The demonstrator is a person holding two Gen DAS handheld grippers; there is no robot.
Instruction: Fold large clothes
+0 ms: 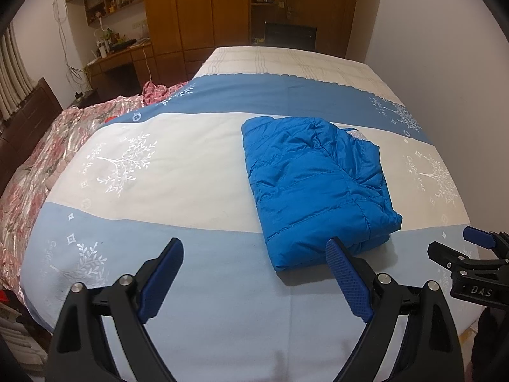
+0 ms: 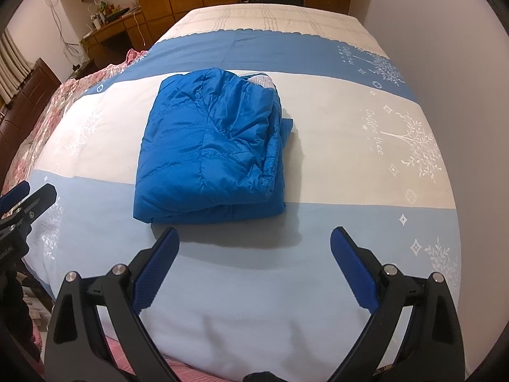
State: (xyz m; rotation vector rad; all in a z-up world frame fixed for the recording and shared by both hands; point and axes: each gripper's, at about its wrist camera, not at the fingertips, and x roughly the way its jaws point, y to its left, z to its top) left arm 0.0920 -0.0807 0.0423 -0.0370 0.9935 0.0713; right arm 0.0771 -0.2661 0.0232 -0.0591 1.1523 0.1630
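A bright blue quilted jacket (image 1: 315, 184) lies folded into a compact rectangle on the bed; it also shows in the right wrist view (image 2: 210, 149). My left gripper (image 1: 254, 248) is open and empty, just short of the jacket's near edge and to its left. My right gripper (image 2: 254, 238) is open and empty, a little short of the jacket's near edge. The right gripper shows at the right edge of the left wrist view (image 1: 458, 248). The left gripper shows at the left edge of the right wrist view (image 2: 25, 200).
The bed carries a blue and white striped cover (image 1: 191, 286) with white tree prints. A pink floral quilt (image 1: 47, 159) is bunched along the left side. A white wall (image 1: 445, 47) runs along the right. Wooden wardrobes (image 1: 206, 6) and a desk (image 1: 117, 54) stand beyond.
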